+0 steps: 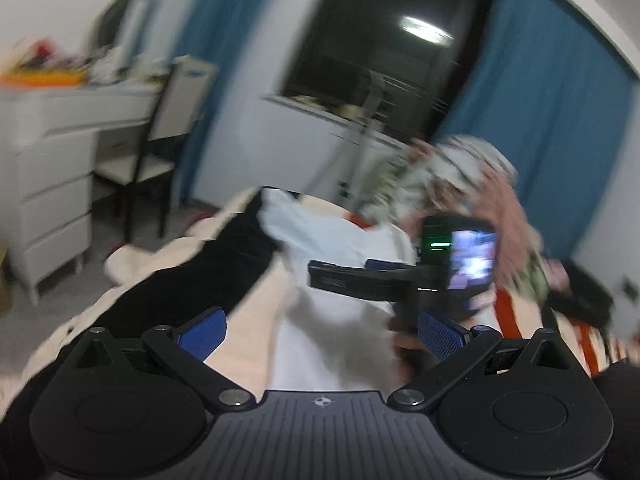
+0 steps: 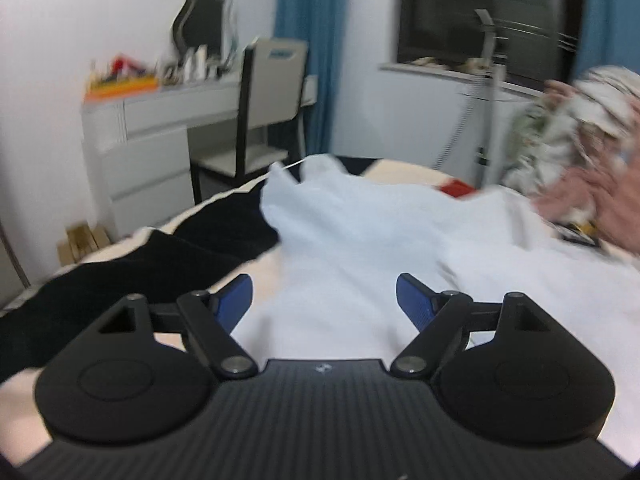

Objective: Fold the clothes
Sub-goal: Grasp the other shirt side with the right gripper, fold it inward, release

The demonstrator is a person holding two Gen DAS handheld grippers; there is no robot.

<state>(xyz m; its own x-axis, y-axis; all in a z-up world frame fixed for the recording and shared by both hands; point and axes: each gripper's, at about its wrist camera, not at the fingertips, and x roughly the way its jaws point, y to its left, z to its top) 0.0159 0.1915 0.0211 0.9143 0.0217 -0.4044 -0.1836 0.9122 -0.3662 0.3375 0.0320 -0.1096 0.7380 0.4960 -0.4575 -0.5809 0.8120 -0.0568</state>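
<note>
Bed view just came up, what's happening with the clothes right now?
Nothing is gripped yet. Both the left gripper and right gripper are open above a white garment spread loosely on the bed, with a black garment lying to its left. A patterned pile of clothes sits at the right. The views are blurred by motion.

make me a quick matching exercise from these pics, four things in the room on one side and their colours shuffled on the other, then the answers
Things:
1. curtains
2. garment between the right gripper fingers' line of sight
3. cloth lying left of that garment
4. drawer unit by the chair

Colours:
A. black
B. pale grey
C. blue
D. white

Pairs: 1-C, 2-D, 3-A, 4-B
</note>
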